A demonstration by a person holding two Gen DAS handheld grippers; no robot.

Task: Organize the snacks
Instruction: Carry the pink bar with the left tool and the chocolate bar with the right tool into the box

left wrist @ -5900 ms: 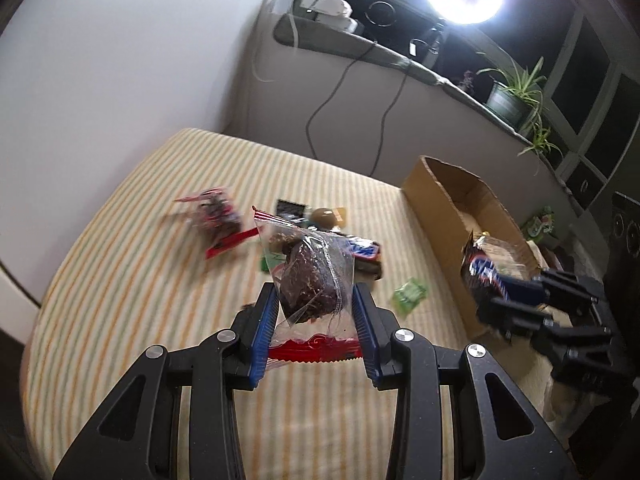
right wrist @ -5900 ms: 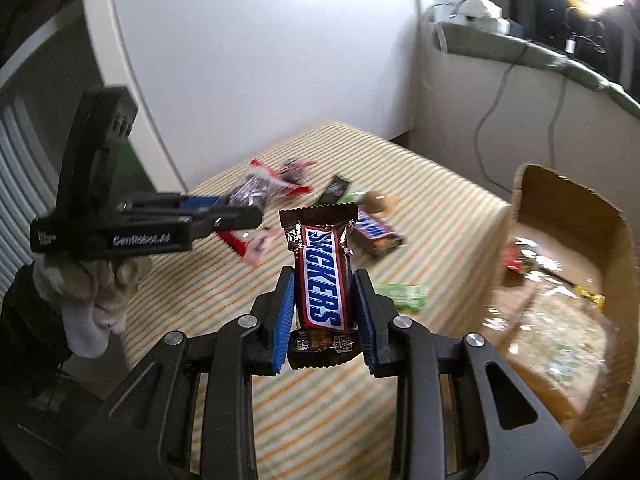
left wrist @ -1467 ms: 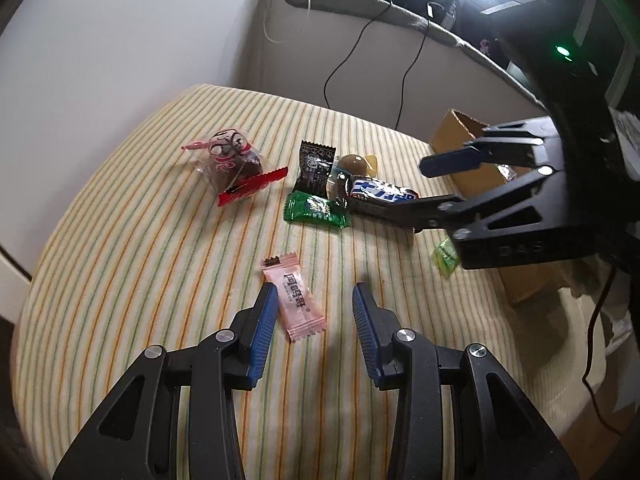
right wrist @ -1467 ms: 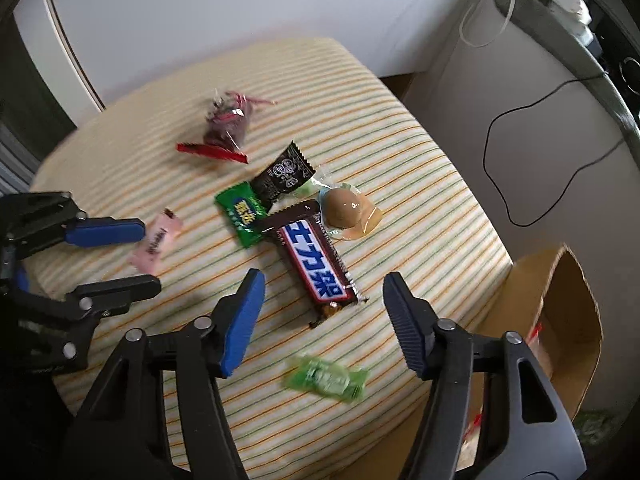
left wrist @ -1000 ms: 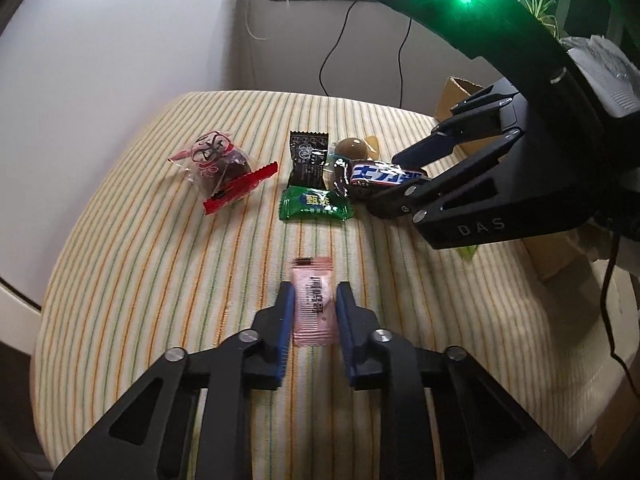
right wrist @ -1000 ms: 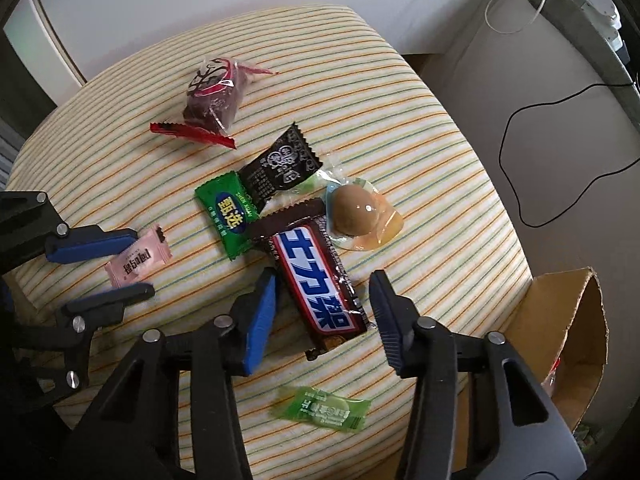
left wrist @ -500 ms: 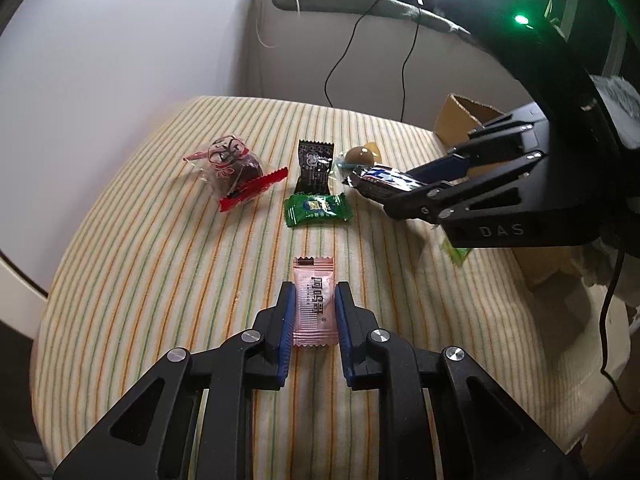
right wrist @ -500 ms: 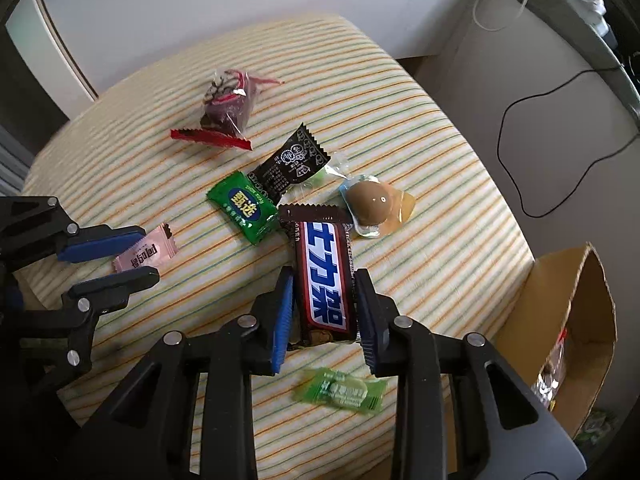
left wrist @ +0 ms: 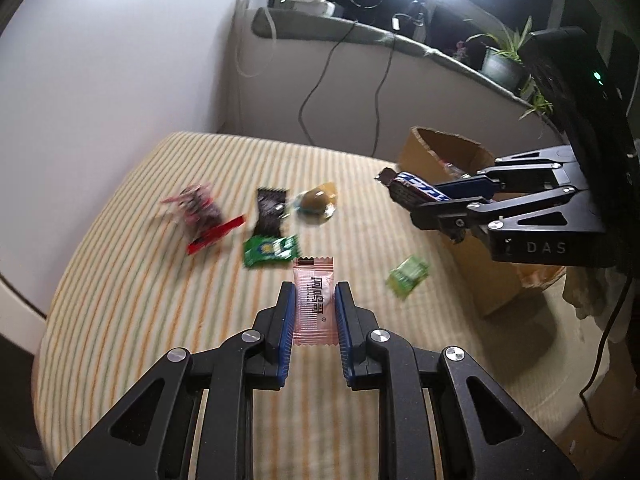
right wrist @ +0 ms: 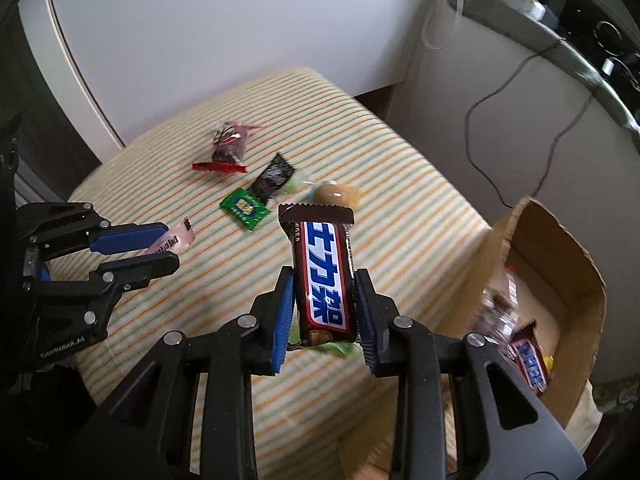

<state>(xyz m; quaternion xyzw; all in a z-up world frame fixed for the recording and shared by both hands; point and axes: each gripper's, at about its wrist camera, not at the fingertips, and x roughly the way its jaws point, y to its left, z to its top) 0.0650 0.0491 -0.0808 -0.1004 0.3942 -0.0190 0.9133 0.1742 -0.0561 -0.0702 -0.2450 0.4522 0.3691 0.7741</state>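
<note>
My left gripper (left wrist: pixel 314 300) is shut on a small pink candy packet (left wrist: pixel 314 304), held just above the striped cushion (left wrist: pixel 168 280). In the right wrist view that same left gripper (right wrist: pixel 160 246) shows at the left with the pink packet (right wrist: pixel 172 242) between its blue pads. My right gripper (right wrist: pixel 324 300) is shut on a brown chocolate bar with blue lettering (right wrist: pixel 324 272), lifted off the cushion. From the left wrist view the right gripper (left wrist: pixel 424 196) holds the chocolate bar (left wrist: pixel 412 190) in front of the open cardboard box (left wrist: pixel 448 152).
On the cushion lie a red-edged clear bag of dark snacks (left wrist: pixel 200 216), a black packet (left wrist: pixel 270 208), a green packet (left wrist: pixel 270 250), a round brown sweet (left wrist: pixel 316 200) and a light green candy (left wrist: pixel 408 274). The box (right wrist: pixel 568 264) holds several wrapped snacks. Cables hang down the wall behind.
Both grippers have lifted their snacks off the cushion. The right gripper has carried the chocolate bar up and toward the cardboard box; the left one rose slightly with the pink packet.
</note>
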